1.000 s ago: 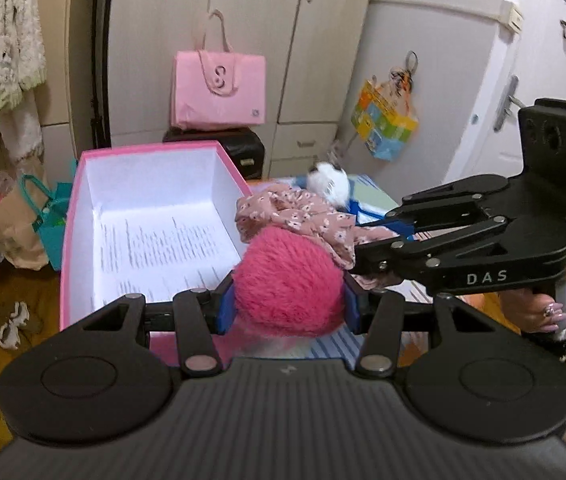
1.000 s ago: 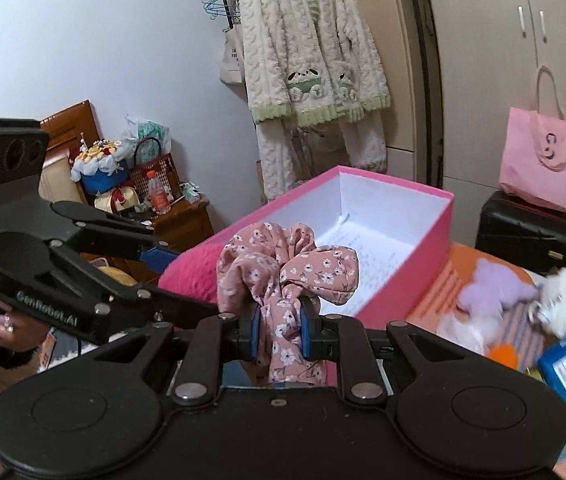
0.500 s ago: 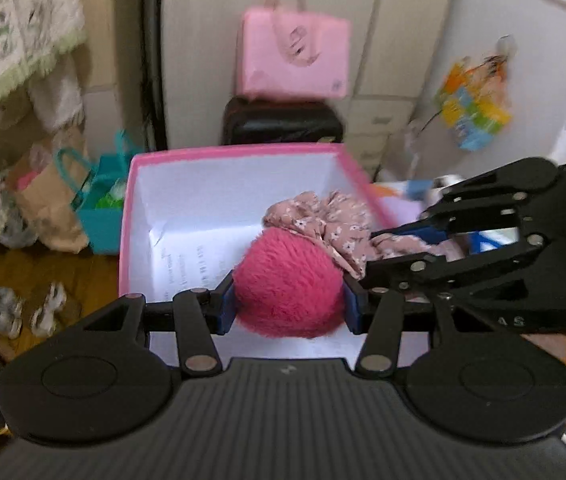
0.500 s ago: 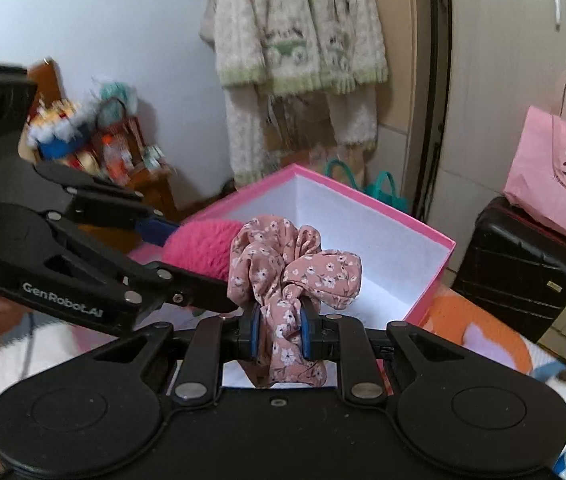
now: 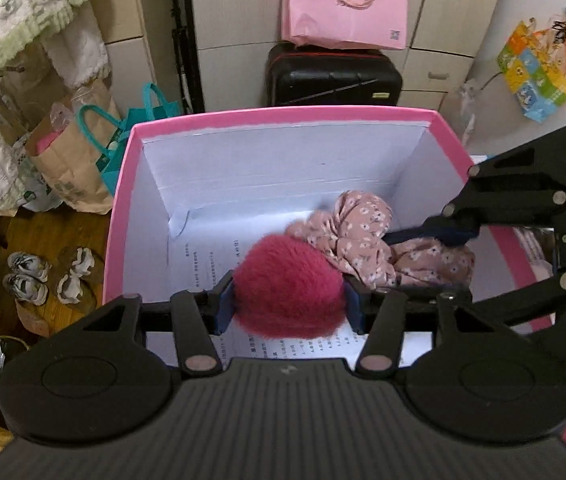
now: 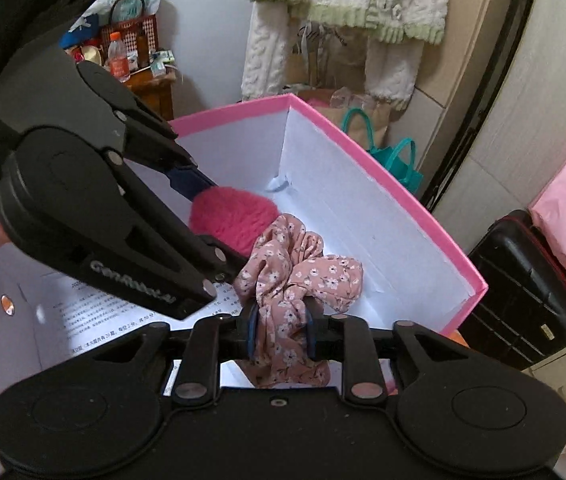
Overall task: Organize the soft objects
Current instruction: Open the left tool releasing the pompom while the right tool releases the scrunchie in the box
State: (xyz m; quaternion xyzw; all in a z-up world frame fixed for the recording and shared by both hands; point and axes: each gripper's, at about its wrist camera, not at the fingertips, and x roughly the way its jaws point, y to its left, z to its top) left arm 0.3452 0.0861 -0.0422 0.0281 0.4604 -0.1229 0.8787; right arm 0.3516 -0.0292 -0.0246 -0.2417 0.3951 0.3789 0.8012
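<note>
One pink box (image 5: 121,216). Left gripper (image 5: 289,306) jaws opening around one magenta fuzzy pompom (image 5: 287,284); right gripper (image 6: 281,334) jaws opening around one floral scrunchie (image 6: 299,276).

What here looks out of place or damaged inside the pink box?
Nothing looks damaged. The pink box holds only a printed sheet on its floor, an unusual liner. Both gripper jaws are opening, with the fuzzy pink scrunchie and the floral scrunchie between them.
</note>
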